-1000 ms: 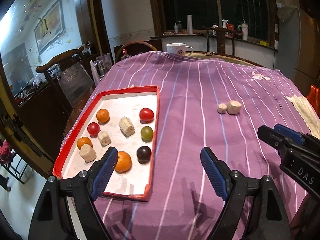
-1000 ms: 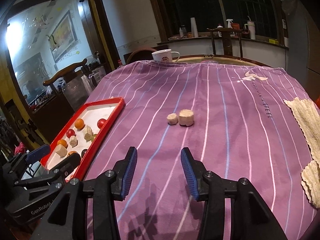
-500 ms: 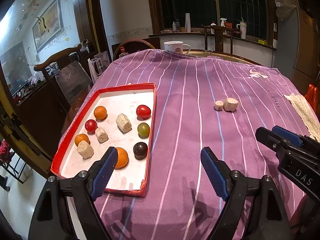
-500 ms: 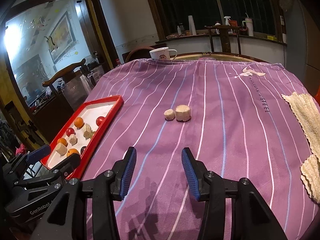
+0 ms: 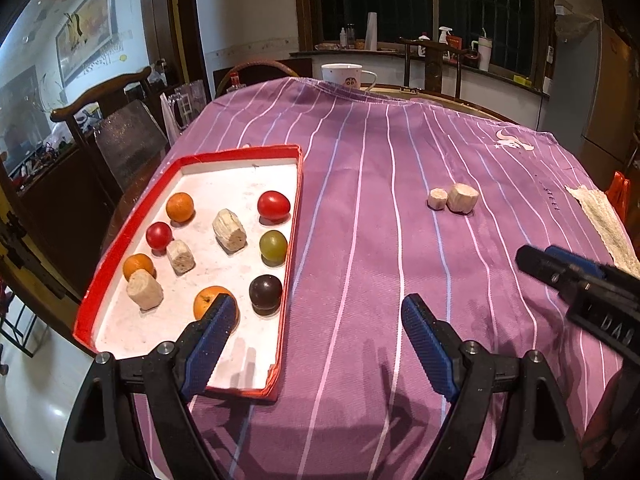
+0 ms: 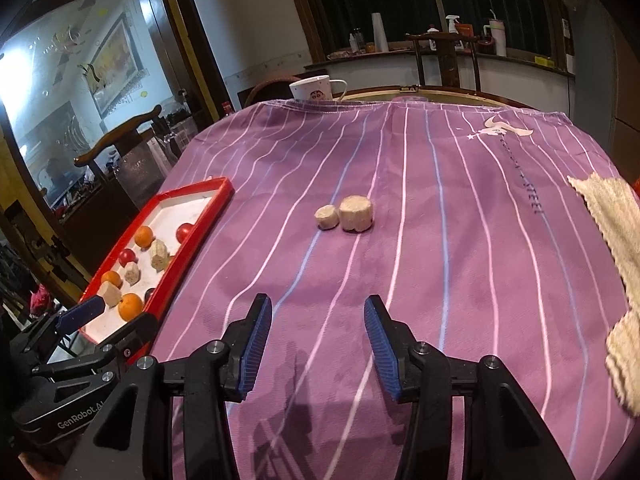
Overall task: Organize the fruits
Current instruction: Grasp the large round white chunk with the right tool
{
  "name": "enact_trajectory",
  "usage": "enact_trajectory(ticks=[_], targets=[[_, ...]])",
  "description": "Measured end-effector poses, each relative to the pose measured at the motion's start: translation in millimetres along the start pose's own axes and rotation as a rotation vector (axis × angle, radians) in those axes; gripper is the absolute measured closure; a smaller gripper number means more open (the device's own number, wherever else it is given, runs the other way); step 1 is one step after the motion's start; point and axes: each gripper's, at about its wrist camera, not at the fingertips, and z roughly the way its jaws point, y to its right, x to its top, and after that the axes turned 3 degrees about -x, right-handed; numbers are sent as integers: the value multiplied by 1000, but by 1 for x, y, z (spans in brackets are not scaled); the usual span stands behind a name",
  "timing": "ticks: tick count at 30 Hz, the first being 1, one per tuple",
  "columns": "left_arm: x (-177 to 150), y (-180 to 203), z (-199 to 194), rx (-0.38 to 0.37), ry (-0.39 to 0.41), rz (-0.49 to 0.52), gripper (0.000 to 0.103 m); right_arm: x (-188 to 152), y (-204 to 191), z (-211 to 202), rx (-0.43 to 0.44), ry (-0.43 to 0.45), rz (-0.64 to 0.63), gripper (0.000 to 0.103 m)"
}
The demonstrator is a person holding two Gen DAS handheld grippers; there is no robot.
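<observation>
Purple striped cloth (image 6: 400, 200) fills both views. Compared with a second ago, little has changed: the two beige chunks (image 6: 346, 214) at centre frame sit slightly lower and nearer in my right view, so I have crept toward them. My right gripper (image 6: 318, 338) hangs above the cloth, jaws apart and empty, well short of them. My left gripper (image 5: 320, 334) is spread wide and empty at the bottom of its frame, by the red tray (image 5: 292, 240) at left, where oranges, tomatoes, grapes and three chunks already lie. I judge the approach has only just begun; nothing is grasped yet.
</observation>
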Motion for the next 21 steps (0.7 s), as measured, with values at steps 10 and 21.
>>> enact_trajectory(ticks=[10, 21], targets=[[7, -11, 13, -99, 8, -72, 19, 71, 21, 67, -55, -89, -36, 50], [16, -11, 29, -122, -22, -57, 19, 82, 24, 129, 5, -131, -42, 57]])
